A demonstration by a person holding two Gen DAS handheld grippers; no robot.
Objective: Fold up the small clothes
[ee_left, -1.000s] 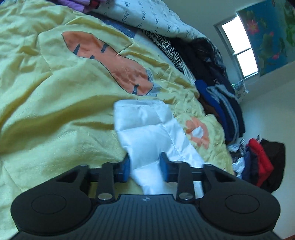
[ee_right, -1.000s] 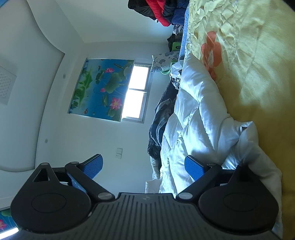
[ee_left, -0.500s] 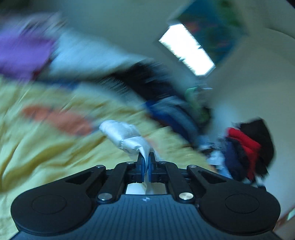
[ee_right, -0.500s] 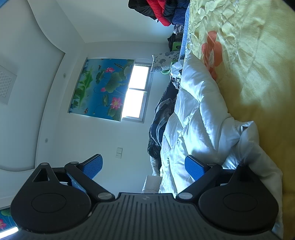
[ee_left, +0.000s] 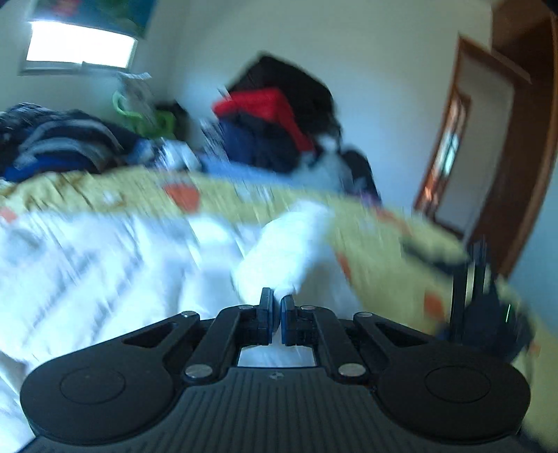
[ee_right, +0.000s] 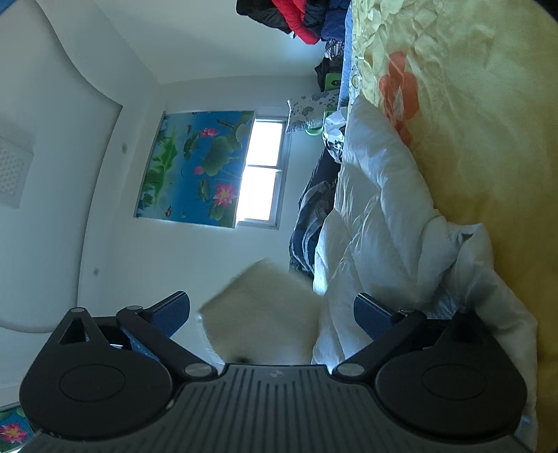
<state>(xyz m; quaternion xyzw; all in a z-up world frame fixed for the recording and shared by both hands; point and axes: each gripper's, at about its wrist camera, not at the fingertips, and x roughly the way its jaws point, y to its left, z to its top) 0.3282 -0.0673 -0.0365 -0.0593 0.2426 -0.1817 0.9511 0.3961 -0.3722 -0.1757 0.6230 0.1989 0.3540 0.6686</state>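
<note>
Left tool point(ee_left: 274, 313) is pinching the white quilted puffy garment's point(ee_left: 289, 244) sleeve, folding it over; right tool point(ee_right: 272, 310) is opening wide, empty. Next: lay sleeve flat, release.

Left wrist view: sits low and close over the white padded garment point(ee_left: 104, 265), facing across the yellow quilt point(ee_left: 380, 251) toward the clothes pile point(ee_left: 268, 129); blurred.
Right wrist view: rolled sideways, close beside the garment point(ee_right: 376, 209), facing the window point(ee_right: 261, 174) beyond the quilt point(ee_right: 488, 139).
Shared: garment, quilt, window point(ee_left: 80, 45), clothes pile point(ee_right: 296, 17).
</note>
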